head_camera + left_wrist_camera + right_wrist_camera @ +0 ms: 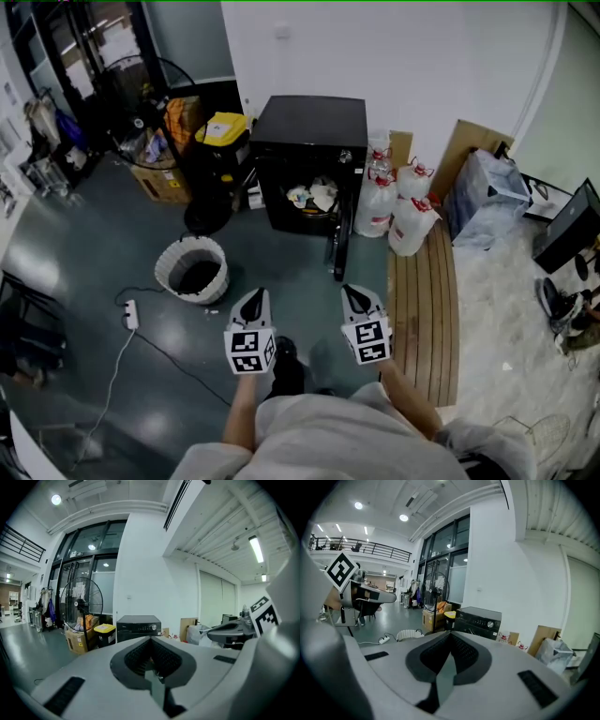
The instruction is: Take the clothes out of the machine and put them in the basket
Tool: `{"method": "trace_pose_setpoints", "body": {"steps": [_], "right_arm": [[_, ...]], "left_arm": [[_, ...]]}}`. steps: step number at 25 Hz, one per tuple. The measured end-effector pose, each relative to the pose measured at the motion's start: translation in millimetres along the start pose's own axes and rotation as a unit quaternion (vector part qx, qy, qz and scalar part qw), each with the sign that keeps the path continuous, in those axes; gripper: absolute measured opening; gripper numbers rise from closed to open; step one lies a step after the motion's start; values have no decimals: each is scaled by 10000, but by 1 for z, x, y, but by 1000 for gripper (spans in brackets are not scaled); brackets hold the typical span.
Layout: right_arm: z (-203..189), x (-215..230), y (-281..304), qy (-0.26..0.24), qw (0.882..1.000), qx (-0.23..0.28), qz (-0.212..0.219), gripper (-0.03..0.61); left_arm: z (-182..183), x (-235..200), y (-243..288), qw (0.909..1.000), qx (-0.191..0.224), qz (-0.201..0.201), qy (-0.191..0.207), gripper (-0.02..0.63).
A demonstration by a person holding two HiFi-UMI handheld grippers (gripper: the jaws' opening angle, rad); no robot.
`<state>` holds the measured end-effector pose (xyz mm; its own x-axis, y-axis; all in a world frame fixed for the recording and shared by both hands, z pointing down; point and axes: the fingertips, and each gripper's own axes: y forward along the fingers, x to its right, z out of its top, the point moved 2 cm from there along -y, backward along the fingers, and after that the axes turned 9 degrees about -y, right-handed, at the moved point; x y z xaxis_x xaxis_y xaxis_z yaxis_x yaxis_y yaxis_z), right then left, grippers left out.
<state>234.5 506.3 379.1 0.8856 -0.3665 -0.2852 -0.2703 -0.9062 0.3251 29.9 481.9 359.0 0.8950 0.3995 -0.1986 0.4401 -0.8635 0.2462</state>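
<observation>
The black machine (309, 127) stands against the far wall with its door (339, 246) swung open. Light-coloured clothes (314, 197) lie inside its drum. A white ribbed basket (192, 269) with a dark inside sits on the floor to the front left of the machine. My left gripper (253, 300) and right gripper (354, 296) hang side by side in front of me, well short of the machine. Both are shut with nothing in them. In the left gripper view the machine (138, 624) shows beyond the closed jaws. In the right gripper view the machine (478, 619) and the basket (408, 633) are ahead.
A standing fan (141, 89), a yellow-lidded bin (223, 128) and a cardboard box (159, 173) stand left of the machine. White tied bags (398, 211) and a wooden slatted board (424, 309) lie to its right. A power strip (130, 314) with a cable lies on the floor.
</observation>
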Motion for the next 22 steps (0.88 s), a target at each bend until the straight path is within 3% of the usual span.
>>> {"method": "trace_pose_setpoints", "body": {"steps": [7, 16, 22], "right_arm": [[22, 17, 85, -23, 9999, -32, -110, 23], [80, 40, 211, 33, 9991, -191, -373, 23], [95, 40, 274, 89, 9982, -323, -499, 23]], "left_arm": [[26, -49, 79, 9997, 31, -241, -10, 17], [92, -135, 192, 9986, 9, -519, 67, 17], [107, -187, 238, 9980, -58, -628, 23, 17]]}}
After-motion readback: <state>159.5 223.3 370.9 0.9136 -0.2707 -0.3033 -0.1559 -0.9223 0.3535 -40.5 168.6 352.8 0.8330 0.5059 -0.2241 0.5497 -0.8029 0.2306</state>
